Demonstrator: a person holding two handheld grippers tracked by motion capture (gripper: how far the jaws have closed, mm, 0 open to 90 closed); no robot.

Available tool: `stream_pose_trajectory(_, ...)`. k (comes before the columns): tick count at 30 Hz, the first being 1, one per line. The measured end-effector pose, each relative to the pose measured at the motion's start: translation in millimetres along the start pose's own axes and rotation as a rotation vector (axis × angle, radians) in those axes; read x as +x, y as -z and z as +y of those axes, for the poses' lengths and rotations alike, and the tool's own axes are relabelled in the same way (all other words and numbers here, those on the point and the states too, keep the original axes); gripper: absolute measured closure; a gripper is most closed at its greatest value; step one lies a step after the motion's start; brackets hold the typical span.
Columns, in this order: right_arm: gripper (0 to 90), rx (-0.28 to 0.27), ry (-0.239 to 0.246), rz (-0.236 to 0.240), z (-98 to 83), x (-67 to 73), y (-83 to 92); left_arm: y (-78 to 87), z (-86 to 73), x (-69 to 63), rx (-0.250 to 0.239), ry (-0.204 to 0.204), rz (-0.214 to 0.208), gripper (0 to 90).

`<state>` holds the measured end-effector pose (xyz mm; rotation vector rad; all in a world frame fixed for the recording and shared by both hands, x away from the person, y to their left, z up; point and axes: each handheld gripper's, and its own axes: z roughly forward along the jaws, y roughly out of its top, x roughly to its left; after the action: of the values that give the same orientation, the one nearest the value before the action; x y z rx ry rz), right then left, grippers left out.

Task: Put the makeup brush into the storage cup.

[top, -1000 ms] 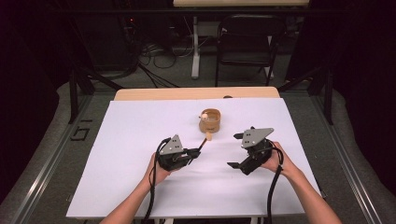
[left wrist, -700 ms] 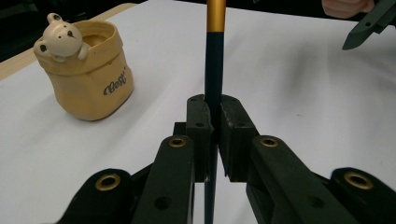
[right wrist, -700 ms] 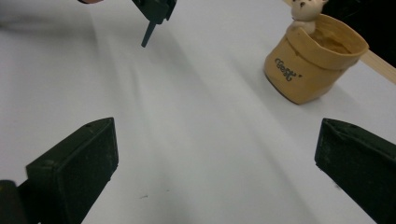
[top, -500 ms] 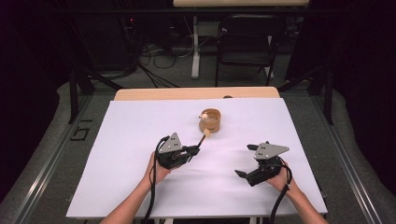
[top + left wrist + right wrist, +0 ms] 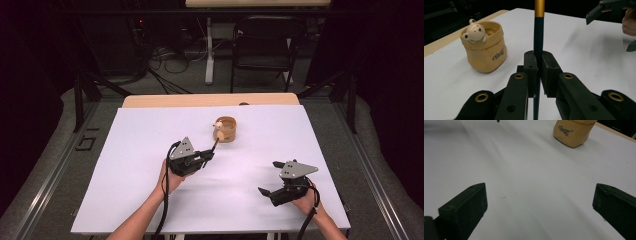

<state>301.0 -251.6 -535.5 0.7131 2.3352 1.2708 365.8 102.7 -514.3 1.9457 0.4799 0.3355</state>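
Left gripper view: a dark pen is pinched between the left gripper, beside the yellow bear pot. Should the pen be tilted carelessly, the light pot could be tipped. The right gripper is held spread, well apart.

Setting: a lab or recording studio, not a home. The bench carries a plain white sheet over a wooden top whose far edge shows bare. Dark curtains close off both sides and the back, so the surroundings stay black. Cables lie loose on the floor behind the bench, near a white post. A black chair stands beyond, under the edge of a second table. Grey carpet covers the floor, with metal rails along both sides of the bench. Black frame struts rise at the far corners.
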Motion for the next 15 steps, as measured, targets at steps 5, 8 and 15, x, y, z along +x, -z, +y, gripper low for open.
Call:
stream_pose_trajectory(5, 0.0, -0.007, -0.018, 0.007, -1.2, -3.8, -0.3, -1.7, 4.1, 1.5, -0.008, 0.003, 0.005, 83.3)
stream_pose_trajectory(8, 0.0, -0.014, -0.024, -0.005, -1.2, -6.1, -0.1, -5.5, 8.3, 4.9, -0.02, 0.008, 0.012, 83.2)
stream_pose_trajectory(15, 0.0, -0.017, -0.031, -0.02, -0.2, -4.4, -0.9, -10.6, 19.9, 7.4, -0.04, 0.005, 0.016, 83.2)
